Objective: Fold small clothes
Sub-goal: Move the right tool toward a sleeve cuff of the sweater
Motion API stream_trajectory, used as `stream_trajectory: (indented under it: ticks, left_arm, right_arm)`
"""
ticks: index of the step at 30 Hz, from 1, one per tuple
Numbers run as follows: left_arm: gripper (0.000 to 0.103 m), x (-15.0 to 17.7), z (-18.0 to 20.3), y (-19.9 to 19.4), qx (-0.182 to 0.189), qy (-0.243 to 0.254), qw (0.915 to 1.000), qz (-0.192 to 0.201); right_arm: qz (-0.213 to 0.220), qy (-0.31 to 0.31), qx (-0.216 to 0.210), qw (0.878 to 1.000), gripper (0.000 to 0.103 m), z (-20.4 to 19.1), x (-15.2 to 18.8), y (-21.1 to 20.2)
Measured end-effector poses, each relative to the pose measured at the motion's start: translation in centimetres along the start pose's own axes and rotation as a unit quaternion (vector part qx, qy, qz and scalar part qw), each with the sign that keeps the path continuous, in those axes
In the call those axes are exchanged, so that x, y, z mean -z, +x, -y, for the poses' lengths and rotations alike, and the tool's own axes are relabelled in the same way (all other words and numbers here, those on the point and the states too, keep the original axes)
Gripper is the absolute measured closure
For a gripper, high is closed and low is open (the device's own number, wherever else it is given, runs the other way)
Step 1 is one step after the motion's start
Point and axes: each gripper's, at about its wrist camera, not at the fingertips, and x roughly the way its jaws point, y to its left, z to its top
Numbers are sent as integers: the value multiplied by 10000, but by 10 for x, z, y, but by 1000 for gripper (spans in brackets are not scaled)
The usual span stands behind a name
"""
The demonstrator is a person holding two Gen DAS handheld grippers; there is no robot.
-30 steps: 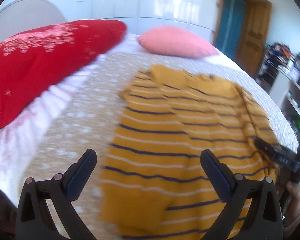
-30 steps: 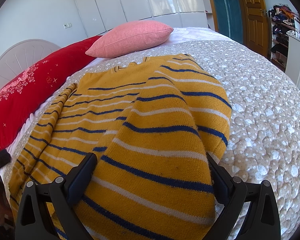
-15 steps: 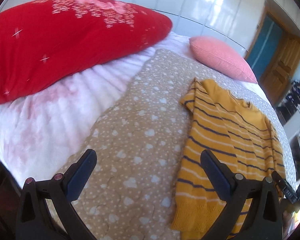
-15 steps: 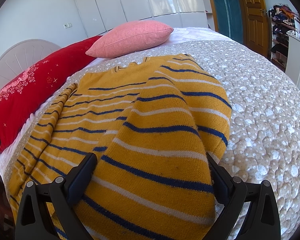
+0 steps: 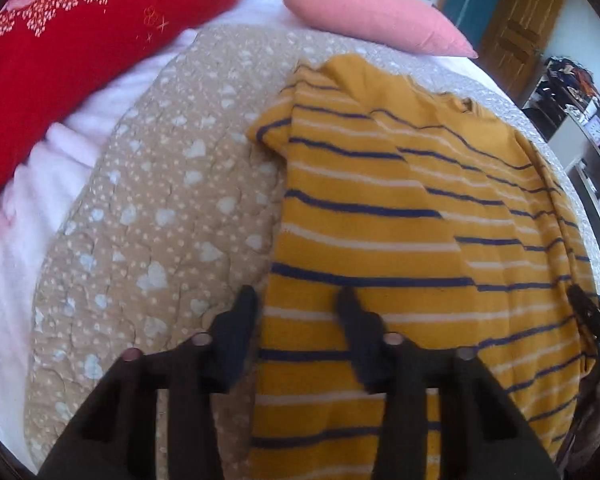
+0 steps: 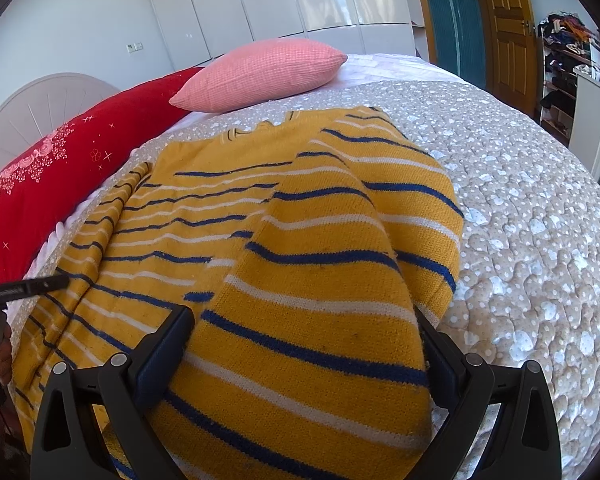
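The left gripper [image 5: 296, 300] has just been closing; its fingers [image 5: 240, 320] now stand narrow astride the sweater's [image 5: 380, 208] left edge, with fabric between them, though a firm pinch cannot be confirmed. The sweater lies flat on the bed [image 5: 160, 220], long axis running away towards the pink pillow [image 5: 372, 16]. The right gripper [image 6: 304, 344] has its fingers wide, a folded-over strip of the sweater draped between them.

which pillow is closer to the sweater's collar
The pink pillow: it lies just beyond the collar of the sweater. The red pillow lies off to the side.
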Motion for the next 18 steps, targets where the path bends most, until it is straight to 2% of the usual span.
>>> stream_trajectory:
  ticks: [1,3,4,5,7,8,10,11,13,15,17,18]
  left_arm:
    - [100,-1,-2,-4,43,4,10000,-39]
    - [99,-9,-19,-16,-42,-235,9997,40]
    - [99,-14,-29,-22,-211,-339,9991,139]
    - [103,-18,-41,-29,-566,-350,9974,273]
    - [103,-26,-66,-38,-1496,-396,9867,504]
    - [103,-27,-78,-40,-1719,-487,9825,523]
    - [103,-24,-103,-47,-1944,-775,9766,490]
    - [103,-18,-114,-55,-1775,-966,9780,516]
    - [91,-7,-116,-67,-1435,-1054,9819,644]
    - [40,3,-108,-72,-1206,-956,9853,742]
    - [25,13,-95,-72,-977,-875,9879,825]
    - [25,11,-86,-65,-873,-819,9897,789]
  right_arm:
    - [-2,-3,4,10000,1,0,0,0]
    - [-8,-13,14,10000,1,0,0,0]
    - [-14,-20,20,10000,1,0,0,1]
    - [-19,-27,25,10000,1,0,0,1]
    - [-22,-35,35,10000,1,0,0,2]
    - [-24,-38,36,10000,1,0,0,2]
    - [-31,-45,43,10000,1,0,0,2]
    - [-40,-49,45,10000,1,0,0,2]
    - [-93,-42,34,9999,1,1,-1,4]
    - [-194,-9,-62,9998,0,3,-4,6]
    - [-266,98,-259,9993,0,9,-7,6]
    - [-296,172,-355,9988,0,12,-8,6]
